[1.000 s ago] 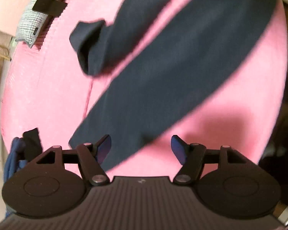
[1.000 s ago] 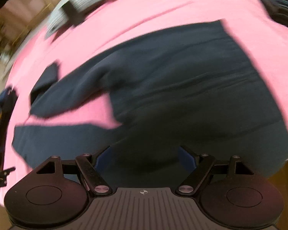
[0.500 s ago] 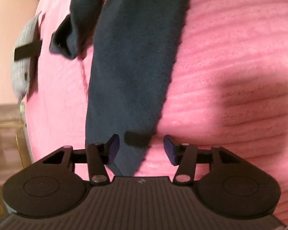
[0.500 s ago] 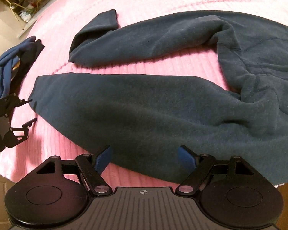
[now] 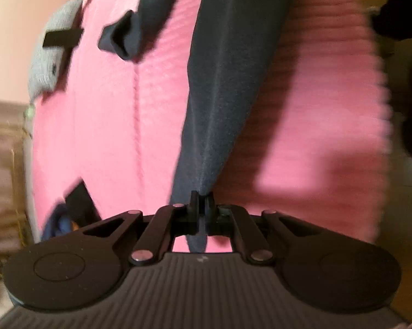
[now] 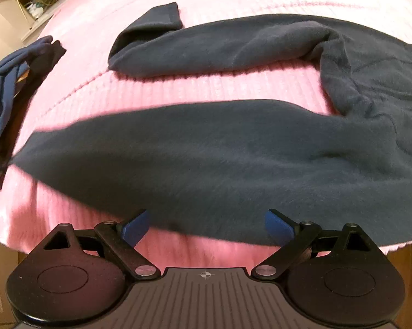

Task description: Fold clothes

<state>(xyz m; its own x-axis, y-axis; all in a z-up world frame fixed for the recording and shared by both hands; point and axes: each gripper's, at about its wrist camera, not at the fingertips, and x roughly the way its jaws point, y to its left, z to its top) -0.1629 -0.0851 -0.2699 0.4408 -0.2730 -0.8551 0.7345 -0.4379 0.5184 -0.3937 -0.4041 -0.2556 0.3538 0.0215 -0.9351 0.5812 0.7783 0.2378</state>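
Dark navy fleece trousers (image 6: 233, 159) lie spread on a pink ribbed blanket (image 6: 206, 87), two legs running left with a gap between them. My left gripper (image 5: 202, 201) is shut on the cuff end of the near leg (image 5: 222, 96), and the fabric rises in a taut ridge from its fingers. The far leg's cuff (image 5: 121, 38) lies folded over, further back. My right gripper (image 6: 207, 226) is open, its blue pads (image 6: 134, 229) hovering over the near edge of the near leg with nothing between them.
A grey knitted item with a black strap (image 5: 55, 52) lies at the blanket's far left. A bundle of blue clothing (image 6: 6, 82) sits at the blanket's left edge. The blanket's near edge (image 6: 69, 246) drops off just ahead of the right gripper. Something dark (image 5: 400, 5) stands at the upper right.
My left gripper has closed on the cuff end of the near leg, which it was straddling open half a second ago, and the fabric now pulls taut. The right gripper has stayed open.
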